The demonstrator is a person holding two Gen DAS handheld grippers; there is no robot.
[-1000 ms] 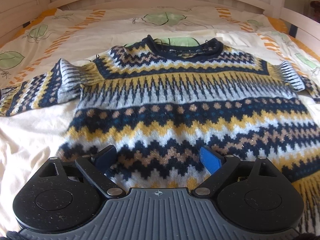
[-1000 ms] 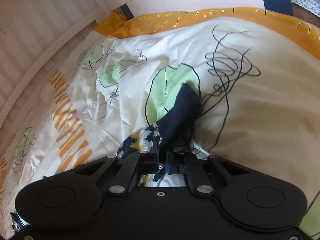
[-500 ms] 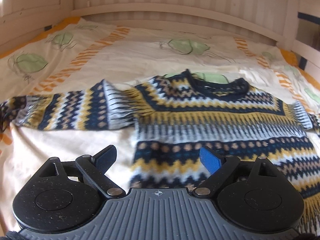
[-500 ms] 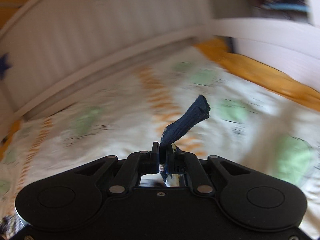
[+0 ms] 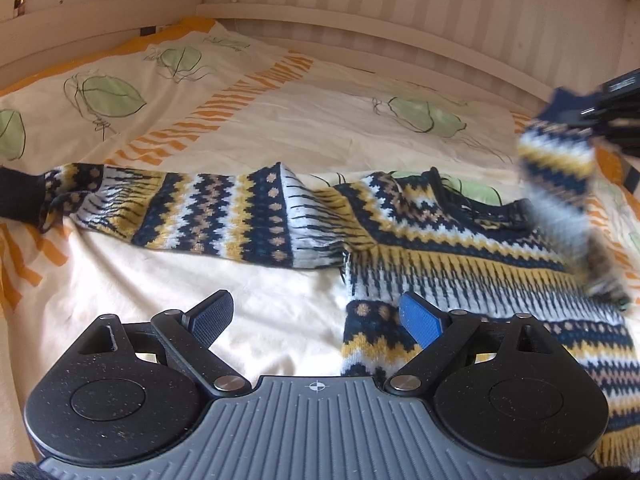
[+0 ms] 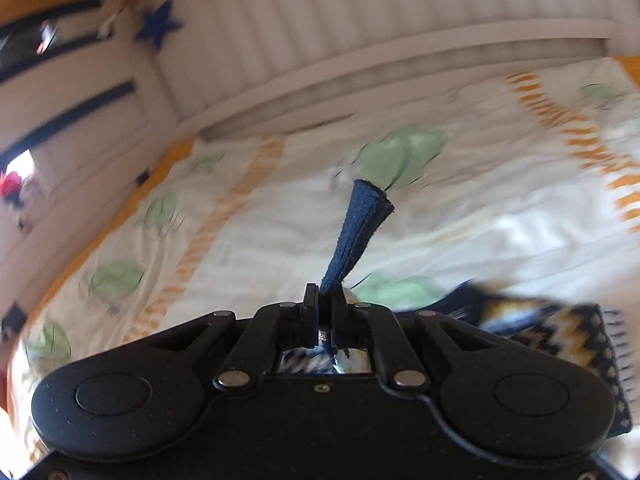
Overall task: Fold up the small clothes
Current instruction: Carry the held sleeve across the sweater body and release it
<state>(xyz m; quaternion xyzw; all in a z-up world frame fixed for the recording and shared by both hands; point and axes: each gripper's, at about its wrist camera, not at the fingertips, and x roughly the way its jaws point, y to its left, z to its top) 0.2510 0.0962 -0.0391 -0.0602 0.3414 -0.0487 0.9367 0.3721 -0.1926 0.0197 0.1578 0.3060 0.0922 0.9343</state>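
Right sleeve raised off the bed

The right gripper [image 6: 325, 312] has lifted the navy-cuffed sleeve [image 5: 556, 160] of the patterned navy, yellow and white knit sweater [image 5: 460, 248] above the leaf-print cream bedsheet [image 5: 280, 120]; the left gripper [image 5: 316, 318] has shifted leftward.

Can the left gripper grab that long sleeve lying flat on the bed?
Probably yes. The left gripper is open and empty, and the sleeve lies flat on the bed ahead of it with nothing in between.

Patterned sweater [image 5: 460, 248] on leaf-print bed [image 5: 280, 120]

Left hand-held gripper [image 5: 316, 318] jaws spread wide; right hand-held gripper [image 6: 325, 312] clamped, raised.
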